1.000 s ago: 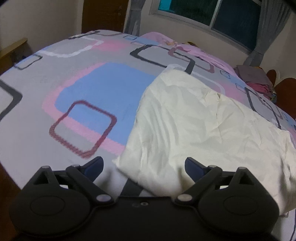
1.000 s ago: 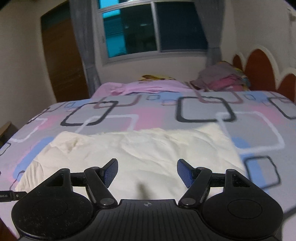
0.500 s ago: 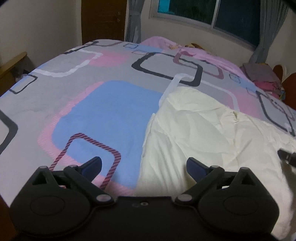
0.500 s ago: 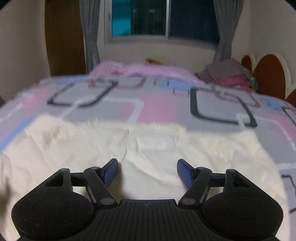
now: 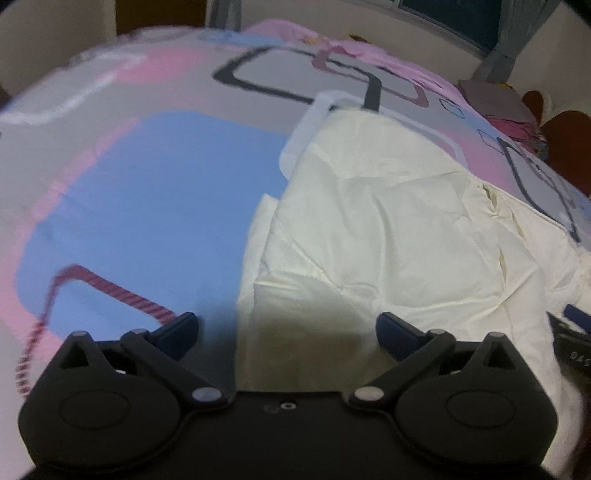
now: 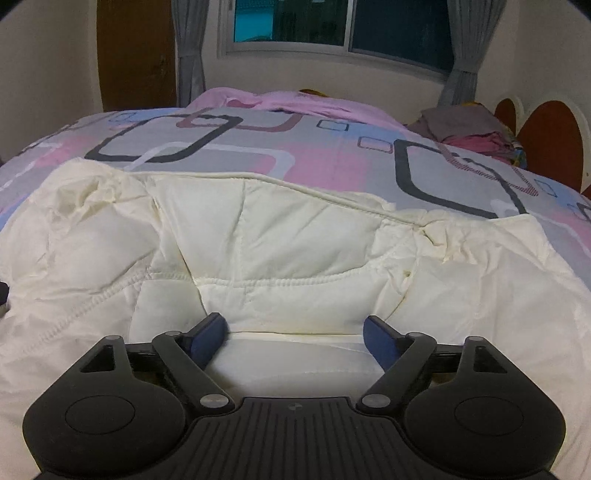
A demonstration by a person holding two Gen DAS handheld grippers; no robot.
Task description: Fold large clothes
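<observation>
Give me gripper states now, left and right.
Left gripper: jaws opening, holding nothing, over the cream jacket's edge.
Right gripper: jaws opening, jacket fabric between them, not gripped.

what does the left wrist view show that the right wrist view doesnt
Only the left wrist view shows the big blue patch of the bedspread beside the jacket's side edge, and the tip of the right gripper at its right border. The left gripper is opening, straddling that edge without pressing it.

Only the right wrist view shows the window, the brown door and the jacket's stitched seam. The right gripper is opening over the fabric.

Both show the cream jacket on the bedspread, and the clothes pile.
</observation>
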